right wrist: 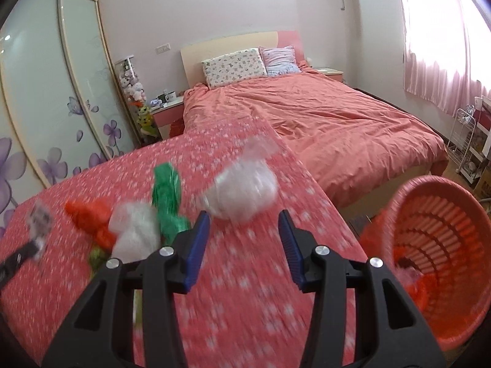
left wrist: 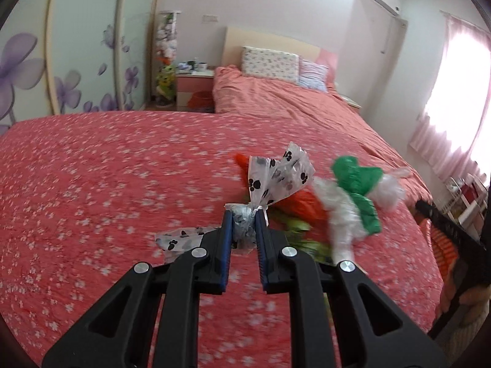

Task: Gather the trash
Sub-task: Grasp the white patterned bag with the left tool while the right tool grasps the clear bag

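My left gripper (left wrist: 244, 214) is shut on the knotted neck of a clear plastic bag with black paw prints (left wrist: 276, 178) and holds it just above the red flowered cloth (left wrist: 107, 168). Right of it lie an orange bag (left wrist: 303, 205), a green bag (left wrist: 359, 184) and crumpled white plastic (left wrist: 340, 214). My right gripper (right wrist: 244, 216) is open with nothing between its fingers. A crumpled clear-white bag (right wrist: 242, 190) lies just beyond its tips. The green bag (right wrist: 167, 193), orange bag (right wrist: 92, 217) and white plastic (right wrist: 135, 230) sit to its left.
An orange slatted basket (right wrist: 445, 230) with some scraps at its bottom stands off the cloth's right edge. Behind the cloth is a bed with a pink cover (right wrist: 322, 116) and pillows. A wardrobe with purple flowers (right wrist: 46, 107) is on the left, a wire rack (right wrist: 463, 141) on the right.
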Demonstrator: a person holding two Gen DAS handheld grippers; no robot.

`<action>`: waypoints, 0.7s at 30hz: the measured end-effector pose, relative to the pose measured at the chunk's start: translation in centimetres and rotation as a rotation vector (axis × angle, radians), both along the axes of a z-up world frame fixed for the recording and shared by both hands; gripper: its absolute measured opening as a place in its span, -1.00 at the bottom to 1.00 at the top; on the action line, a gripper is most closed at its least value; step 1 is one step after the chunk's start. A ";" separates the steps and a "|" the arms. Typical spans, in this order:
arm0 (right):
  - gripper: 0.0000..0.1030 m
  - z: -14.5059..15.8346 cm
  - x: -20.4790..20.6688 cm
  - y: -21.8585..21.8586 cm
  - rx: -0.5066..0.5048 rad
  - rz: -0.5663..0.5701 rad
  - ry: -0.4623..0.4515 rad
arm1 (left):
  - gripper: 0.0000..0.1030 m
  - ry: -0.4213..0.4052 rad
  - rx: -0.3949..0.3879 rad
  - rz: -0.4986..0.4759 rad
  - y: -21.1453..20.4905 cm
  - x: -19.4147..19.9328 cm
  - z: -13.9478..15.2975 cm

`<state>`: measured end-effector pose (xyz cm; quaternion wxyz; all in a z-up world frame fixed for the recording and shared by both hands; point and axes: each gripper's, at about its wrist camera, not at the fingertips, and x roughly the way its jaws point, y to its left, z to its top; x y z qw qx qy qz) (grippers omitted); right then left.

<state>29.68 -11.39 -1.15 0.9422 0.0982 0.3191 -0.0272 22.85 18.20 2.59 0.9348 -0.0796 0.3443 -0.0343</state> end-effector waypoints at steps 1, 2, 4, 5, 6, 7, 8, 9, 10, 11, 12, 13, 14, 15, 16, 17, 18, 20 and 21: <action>-0.10 -0.1 1.4 0.1 -0.001 -0.009 0.007 | -0.71 0.005 -0.005 0.011 0.4 0.3 -0.2; -0.10 -0.3 2.7 0.2 -0.001 -0.019 0.017 | -0.71 0.008 -0.010 0.019 0.7 0.4 -0.4; -0.10 -0.8 4.7 0.2 -0.001 -0.044 0.046 | -0.71 0.016 -0.025 0.033 1.6 0.7 -0.8; -0.10 -1.1 5.7 0.1 0.007 -0.051 0.063 | -0.71 0.018 -0.027 0.037 1.9 0.8 -0.9; -0.10 -1.5 6.5 0.0 0.010 -0.058 0.082 | -0.71 0.019 -0.028 0.040 2.1 0.7 -1.0; -0.10 -1.9 7.2 0.0 0.010 -0.065 0.100 | -0.71 0.022 -0.029 0.043 2.2 0.9 -1.1; -0.11 -2.3 7.8 -0.1 0.010 -0.068 0.121 | -0.71 0.023 -0.029 0.044 2.3 0.9 -1.1; -0.16 -2.7 8.2 -0.1 0.007 -0.070 0.136 | -0.71 0.024 -0.028 0.045 2.3 1.0 -1.2; -0.24 -3.1 8.4 -0.2 0.001 -0.073 0.154 | -0.71 0.026 -0.028 0.043 2.2 1.1 -1.2; -0.45 -3.5 8.6 -0.3 -0.003 -0.072 0.168 | -0.71 0.026 -0.028 0.042 2.4 1.1 -1.3; -0.64 -3.9 8.6 -0.4 -0.006 -0.066 0.183 | -0.71 0.027 -0.027 0.041 2.3 1.1 -1.2; -0.71 -4.1 8.3 -0.5 -0.012 -0.061 0.189 | -0.71 0.027 -0.028 0.039 2.2 1.2 -1.2; -0.78 -4.1 7.9 -0.6 -0.016 -0.052 0.188 | -0.71 0.028 -0.030 0.037 2.1 1.1 -1.1; -0.82 -4.0 7.5 -0.7 -0.016 -0.047 0.185 | -0.71 0.028 -0.032 0.036 2.0 1.1 -1.0; -0.83 -3.8 6.8 -1.0 -0.014 -0.046 0.177 | -0.71 0.027 -0.034 0.034 1.8 1.0 -0.9; -0.83 -3.6 6.0 -1.4 -0.005 -0.043 0.167 | -0.71 0.025 -0.037 0.028 1.6 0.9 -0.7; -0.84 -3.3 5.3 -1.7 0.002 -0.041 0.158 | -0.71 0.022 -0.036 0.023 1.3 0.7 -0.5; -0.84 -2.6 3.6 -2.2 0.004 -0.041 0.136 | -0.71 0.012 -0.034 0.010 0.6 0.4 0.0; -0.84 -2.3 3.0 -2.4 0.004 -0.039 0.129 | -0.71 0.008 -0.033 0.001 0.1 0.1 0.4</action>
